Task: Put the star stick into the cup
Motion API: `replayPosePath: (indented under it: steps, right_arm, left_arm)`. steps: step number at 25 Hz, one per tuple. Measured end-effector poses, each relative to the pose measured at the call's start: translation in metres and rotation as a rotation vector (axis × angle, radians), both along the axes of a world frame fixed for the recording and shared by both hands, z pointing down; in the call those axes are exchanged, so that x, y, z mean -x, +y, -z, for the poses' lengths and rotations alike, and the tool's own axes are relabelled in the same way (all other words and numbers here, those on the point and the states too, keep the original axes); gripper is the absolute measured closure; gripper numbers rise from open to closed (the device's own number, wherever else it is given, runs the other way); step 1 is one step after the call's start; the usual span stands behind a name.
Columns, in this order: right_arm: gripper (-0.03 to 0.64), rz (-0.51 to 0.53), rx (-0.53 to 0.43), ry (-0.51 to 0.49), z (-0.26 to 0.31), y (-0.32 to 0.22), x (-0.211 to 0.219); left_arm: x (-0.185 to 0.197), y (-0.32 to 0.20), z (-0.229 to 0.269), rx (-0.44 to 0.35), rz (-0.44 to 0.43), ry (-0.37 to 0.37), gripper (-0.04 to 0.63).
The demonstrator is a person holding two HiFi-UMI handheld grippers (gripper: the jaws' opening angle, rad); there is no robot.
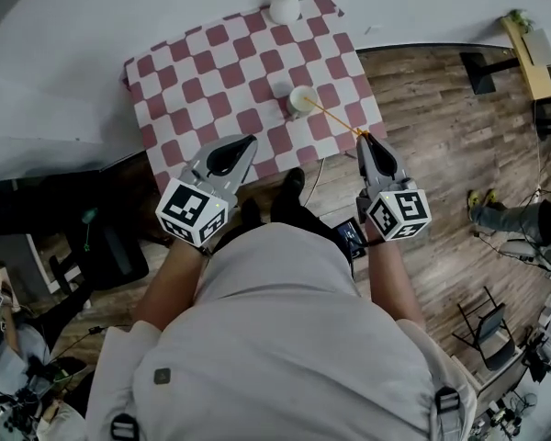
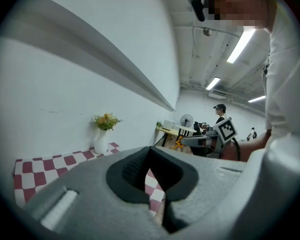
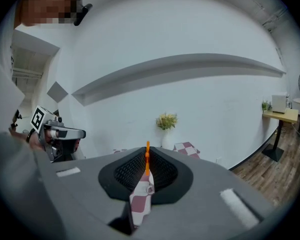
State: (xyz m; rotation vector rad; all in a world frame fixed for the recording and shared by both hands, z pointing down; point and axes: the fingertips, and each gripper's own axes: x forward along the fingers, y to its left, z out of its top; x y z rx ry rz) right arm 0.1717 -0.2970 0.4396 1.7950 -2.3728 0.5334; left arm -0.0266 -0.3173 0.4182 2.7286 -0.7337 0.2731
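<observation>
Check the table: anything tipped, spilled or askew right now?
Nothing stands out. The cup and vase stand upright on the checkered cloth, with no spill. The star stick, clamped in the right gripper, slants toward the cup.

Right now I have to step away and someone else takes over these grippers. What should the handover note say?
Left gripper: jaws together, nothing in them, held near the table's front edge.
Right gripper: shut on the orange star stick.
Things: the white cup stands upright on the checkered table. The stick slants from the right gripper up to the cup's rim.
Done: the stick is gripped and its far end is at the cup.
Left: the head view does not show whether the tip is inside the cup yet. Probably guide it in, then open the right gripper.
</observation>
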Motion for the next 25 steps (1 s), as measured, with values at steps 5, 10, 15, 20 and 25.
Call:
replayPosePath:
  steps: [5,10,15,20,25]
  right_arm:
    - [0.589,0.048,0.058,-0.004,-0.028,-0.022,-0.009]
    - [0.588,0.101,0.111,0.01,-0.057,-0.042,-0.017]
    - [0.589,0.139,0.156,0.002,-0.079,-0.057,-0.022]
    - [0.588,0.177,0.186,0.01,-0.097,-0.071,-0.018]
    - [0.588,0.201,0.239,0.003,-0.117,-0.08,-0.014]
  left_arm:
    - [-0.021,-0.025,-0.018,0.034,0.031,-0.014,0.592]
    - [-0.038,-0.04,-0.039,0.073,0.046,-0.037,0.592]
    - [-0.047,-0.05,-0.06,0.116,0.073,-0.054,0.592]
    - [-0.053,-0.061,-0.074,0.145,0.09,-0.062,0.592]
    - [-0.054,-0.068,-0.087,0.175,0.105,-0.076,0.592]
